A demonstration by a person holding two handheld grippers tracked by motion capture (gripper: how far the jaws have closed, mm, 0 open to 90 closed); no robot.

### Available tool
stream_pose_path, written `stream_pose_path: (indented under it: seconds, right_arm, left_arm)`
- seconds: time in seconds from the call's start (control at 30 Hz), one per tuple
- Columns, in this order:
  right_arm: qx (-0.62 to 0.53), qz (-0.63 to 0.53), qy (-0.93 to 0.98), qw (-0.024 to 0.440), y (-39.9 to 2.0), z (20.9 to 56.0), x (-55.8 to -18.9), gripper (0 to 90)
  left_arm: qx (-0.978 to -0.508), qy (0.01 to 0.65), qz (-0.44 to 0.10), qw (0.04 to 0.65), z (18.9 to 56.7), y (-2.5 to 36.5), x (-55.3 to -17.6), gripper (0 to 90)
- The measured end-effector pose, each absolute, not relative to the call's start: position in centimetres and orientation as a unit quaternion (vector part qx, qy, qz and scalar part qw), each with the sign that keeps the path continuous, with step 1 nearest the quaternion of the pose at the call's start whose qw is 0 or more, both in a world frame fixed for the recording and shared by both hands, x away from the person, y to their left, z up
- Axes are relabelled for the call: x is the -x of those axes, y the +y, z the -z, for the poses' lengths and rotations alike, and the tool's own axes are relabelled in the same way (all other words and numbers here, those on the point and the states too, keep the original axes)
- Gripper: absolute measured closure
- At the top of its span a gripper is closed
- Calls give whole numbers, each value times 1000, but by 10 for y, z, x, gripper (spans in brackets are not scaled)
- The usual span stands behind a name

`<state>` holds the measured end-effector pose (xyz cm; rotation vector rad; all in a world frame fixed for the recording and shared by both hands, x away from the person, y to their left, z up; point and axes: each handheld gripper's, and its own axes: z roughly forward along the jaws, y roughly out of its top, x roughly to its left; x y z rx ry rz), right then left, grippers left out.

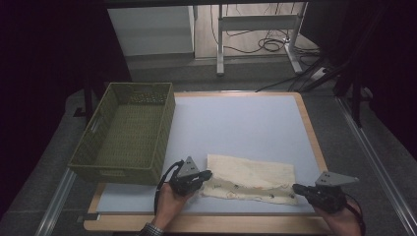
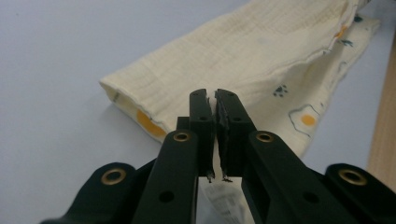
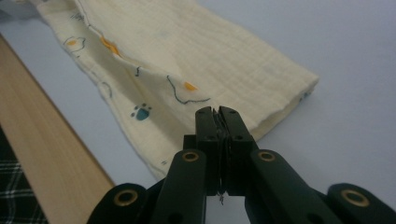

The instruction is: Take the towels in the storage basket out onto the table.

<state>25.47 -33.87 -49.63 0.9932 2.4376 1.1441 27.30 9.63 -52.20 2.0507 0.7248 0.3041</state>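
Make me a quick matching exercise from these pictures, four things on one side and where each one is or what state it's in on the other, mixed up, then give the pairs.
Things:
1. basket
2. cloth
3. left gripper
4. right gripper

Places or states:
A. folded, lying flat near the front edge
B. shut, at the cloth's right end
C. green, at the table's left side
D. shut, at the cloth's left end

Pairs: 1-C, 2-A, 3-D, 4-B
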Motion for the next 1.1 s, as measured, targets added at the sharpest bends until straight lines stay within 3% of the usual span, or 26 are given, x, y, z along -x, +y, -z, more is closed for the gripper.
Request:
stream_pose_path:
  seconds: [0.13,0.4,0.6,0.73,0.93,1.1]
  right_arm:
    - [-342,-392,845,122,-339,504,-246,866]
    - [-349,-405,837,118,-349,499,-240,756]
    - [-358,-402,831,136,-352,492,-254,693]
    - [-370,-395,827,151,-348,493,-277,682]
    - [-395,-383,818,166,-337,497,-316,689]
    - [-408,-360,823,164,-330,509,-334,669]
  left_arm:
    - [-828,296,-97,467,530,102,-264,848]
    - [-814,310,-87,483,526,118,-259,611]
    - [-809,333,-107,473,518,112,-282,512]
    - [-802,351,-121,467,514,102,-304,504]
    - [-798,378,-124,454,513,93,-338,574]
    - [-821,382,-121,406,527,83,-354,561]
